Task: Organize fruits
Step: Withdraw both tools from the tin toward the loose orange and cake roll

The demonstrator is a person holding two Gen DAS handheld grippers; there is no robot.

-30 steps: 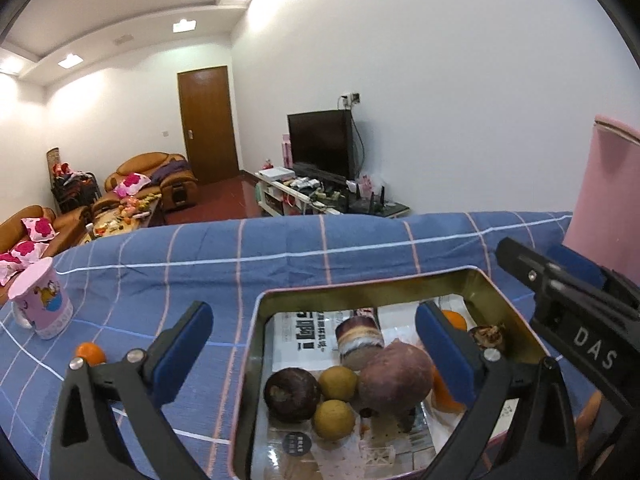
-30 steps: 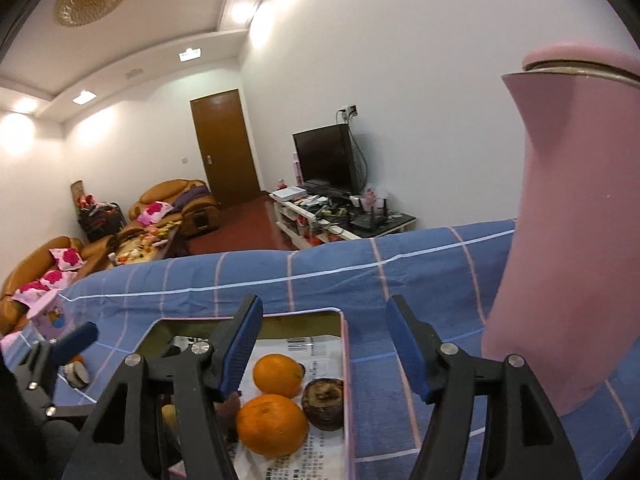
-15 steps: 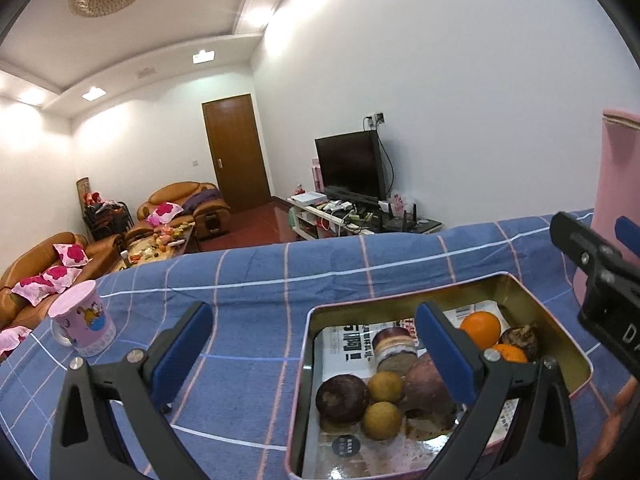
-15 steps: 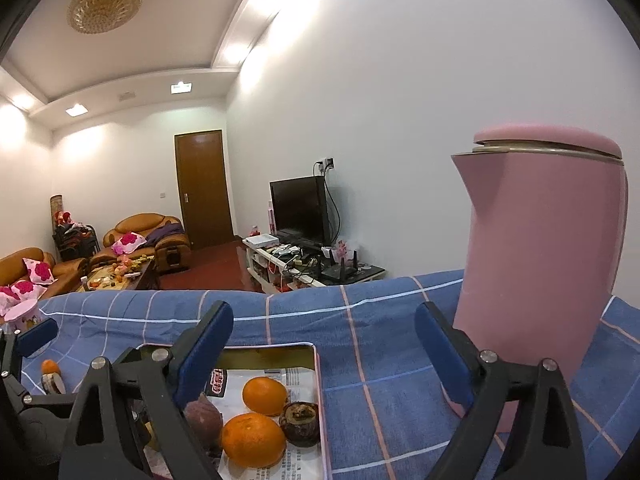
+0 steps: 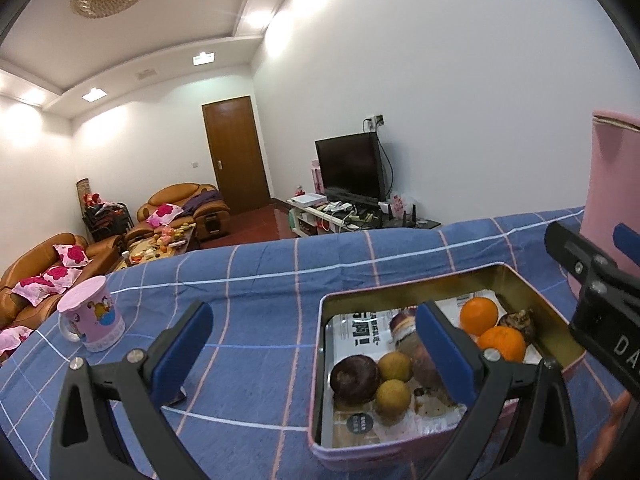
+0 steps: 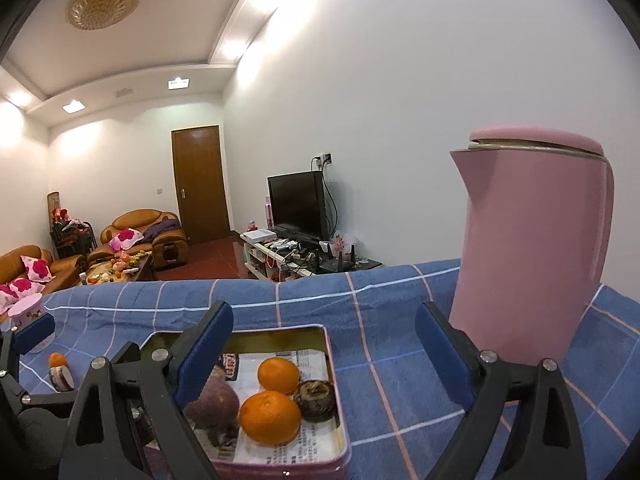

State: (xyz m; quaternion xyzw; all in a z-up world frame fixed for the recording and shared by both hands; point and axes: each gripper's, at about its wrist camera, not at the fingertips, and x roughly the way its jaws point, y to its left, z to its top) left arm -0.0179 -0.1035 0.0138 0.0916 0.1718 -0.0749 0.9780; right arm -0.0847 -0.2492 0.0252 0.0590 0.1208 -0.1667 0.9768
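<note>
Since a second ago, right gripper [image 6: 320, 356] spread from partly closed to wide apart and drawn back from the tin [image 6: 334, 392], the two oranges and the dark fruit no longer between its fingers but lying free below them; left gripper [image 5: 312, 344] shifted so that the tin sits further right in its view and the pink cup [image 5: 91, 314] nearer. Right gripper now wide open, nothing between its blue pads, left finger over the tin's near-left part, right finger over the blue checked cloth [image 6: 384, 344] in front of the pink kettle [image 6: 532, 240]. Left gripper likewise open and empty, right finger above the tin's middle, left finger over bare cloth. Inside the paper-lined tin: two oranges [image 6: 270, 418] touching each other, a dark brown fruit [image 6: 316, 394] just beside them at the right wall, a purplish round fruit [image 6: 212, 404] to their left, and, seen from the left wrist, a dark round fruit [image 5: 355, 374] and two yellow-brown fruits [image 5: 393, 396] close together. Outside the tin, on the cloth at far left: one small orange [image 6: 57, 359] and a cut dark fruit [image 6: 61, 377] just beside it, near the cup. Kettle upright, well right of the tin
</note>
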